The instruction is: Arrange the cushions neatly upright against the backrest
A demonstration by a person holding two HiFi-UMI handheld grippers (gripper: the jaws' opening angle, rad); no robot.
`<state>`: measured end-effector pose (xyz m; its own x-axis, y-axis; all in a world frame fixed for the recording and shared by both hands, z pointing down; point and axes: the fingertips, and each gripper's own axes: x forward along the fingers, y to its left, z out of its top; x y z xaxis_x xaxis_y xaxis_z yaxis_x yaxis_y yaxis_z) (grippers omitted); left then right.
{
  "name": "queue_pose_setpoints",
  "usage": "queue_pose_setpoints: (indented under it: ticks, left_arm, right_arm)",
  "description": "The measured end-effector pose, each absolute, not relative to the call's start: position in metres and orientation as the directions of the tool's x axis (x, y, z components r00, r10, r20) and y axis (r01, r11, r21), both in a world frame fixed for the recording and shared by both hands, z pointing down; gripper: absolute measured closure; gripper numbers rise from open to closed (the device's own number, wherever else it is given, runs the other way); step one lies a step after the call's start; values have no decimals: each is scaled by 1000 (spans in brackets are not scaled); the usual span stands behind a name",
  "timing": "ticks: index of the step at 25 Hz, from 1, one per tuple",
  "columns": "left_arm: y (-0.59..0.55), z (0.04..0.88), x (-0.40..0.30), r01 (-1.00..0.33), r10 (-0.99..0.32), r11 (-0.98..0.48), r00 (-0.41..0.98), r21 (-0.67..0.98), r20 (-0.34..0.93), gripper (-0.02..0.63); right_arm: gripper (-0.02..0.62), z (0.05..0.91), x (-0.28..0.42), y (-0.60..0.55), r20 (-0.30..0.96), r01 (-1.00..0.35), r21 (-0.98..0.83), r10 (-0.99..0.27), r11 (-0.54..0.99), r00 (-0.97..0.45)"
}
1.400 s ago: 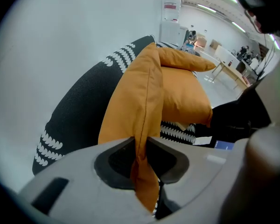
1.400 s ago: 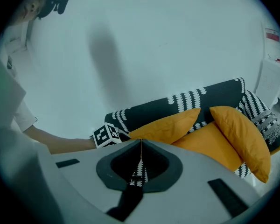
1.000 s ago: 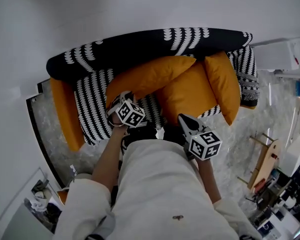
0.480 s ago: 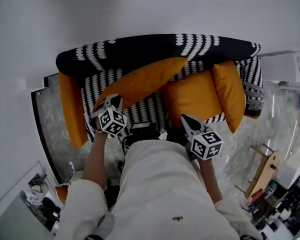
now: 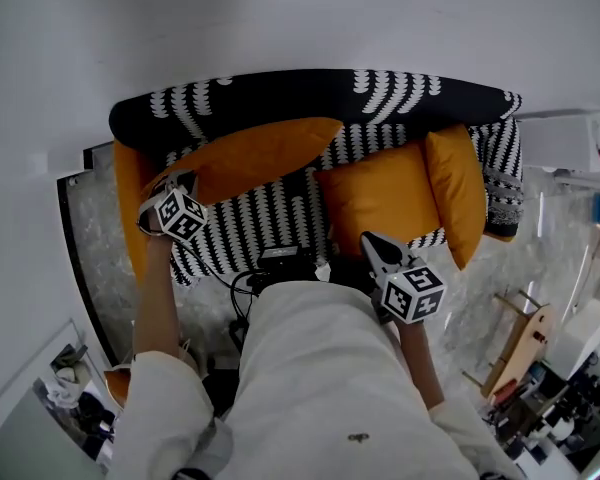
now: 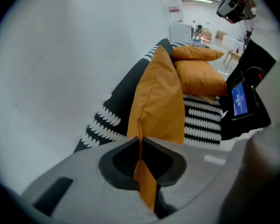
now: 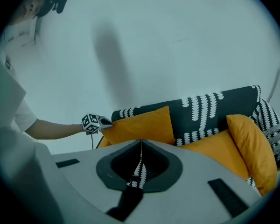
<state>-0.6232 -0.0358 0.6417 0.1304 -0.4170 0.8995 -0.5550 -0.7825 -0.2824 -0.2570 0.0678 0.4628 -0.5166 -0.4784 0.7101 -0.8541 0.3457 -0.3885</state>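
My left gripper (image 5: 173, 183) (image 6: 140, 141) is shut on a corner of the left orange cushion (image 5: 250, 153) (image 6: 158, 101) (image 7: 140, 125). This cushion stands on edge along the black-and-white sofa backrest (image 5: 310, 93), near the sofa's left end. A middle orange cushion (image 5: 380, 193) (image 6: 198, 78) leans back on the seat, and a third (image 5: 458, 193) (image 7: 252, 148) stands against the right arm. My right gripper (image 5: 368, 238) (image 7: 141, 141) hovers shut at the seat's front edge. Striped fabric shows in its slit; whether it is pinched is unclear. The left gripper (image 7: 108, 122) also appears in the right gripper view.
An orange pad (image 5: 130, 208) covers the sofa's left arm. A black device with cables (image 5: 280, 258) hangs by the seat front. A white wall rises behind the sofa. On the marble floor to the right are a wooden stool (image 5: 530, 318) and a white cabinet (image 5: 570, 118).
The left gripper has moved left along the sofa, pulling the cushion's corner with it, so the cushion now lies further left against the backrest. The right gripper has stayed put.
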Motion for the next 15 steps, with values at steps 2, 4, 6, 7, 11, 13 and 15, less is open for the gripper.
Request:
queue_pose_setpoints:
  ticks: [2,4,6,7,11,13,15]
  left_arm:
    - [-55,644,-632,-560,-436,-767,96,-313,895,578]
    - [-74,647,-639,-570,-459,-740,40,-357,888,578]
    - [-91,651,-644,-578,-474,-711,-29,-401,880,577]
    - [-98,653,-646,-585,-478,-694,-60,-419,876,577]
    - [-120,650,-659,-655,-492,-598,-153,-461,857,557]
    - [-129,639,-665,-687,-520,-541,-181,-486,835,557]
    - [-138,628,-664,-705,-548,-508,-179,-496,817,552]
  right_arm:
    - [586,463,-253,69,719,-861,-381,-479,336,-504]
    - [586,463,-248,71,725,-869,-374,-482,324,-492]
    - [586,462,-244,72,729,-876,-369,-487,312,-480]
    - [586,462,-241,73,731,-879,-367,-490,305,-475]
    - [586,461,-237,73,732,-885,-364,-499,290,-465]
    - [586,460,-236,72,731,-884,-367,-499,288,-466]
    - [586,460,-235,72,730,-883,-371,-497,288,-469]
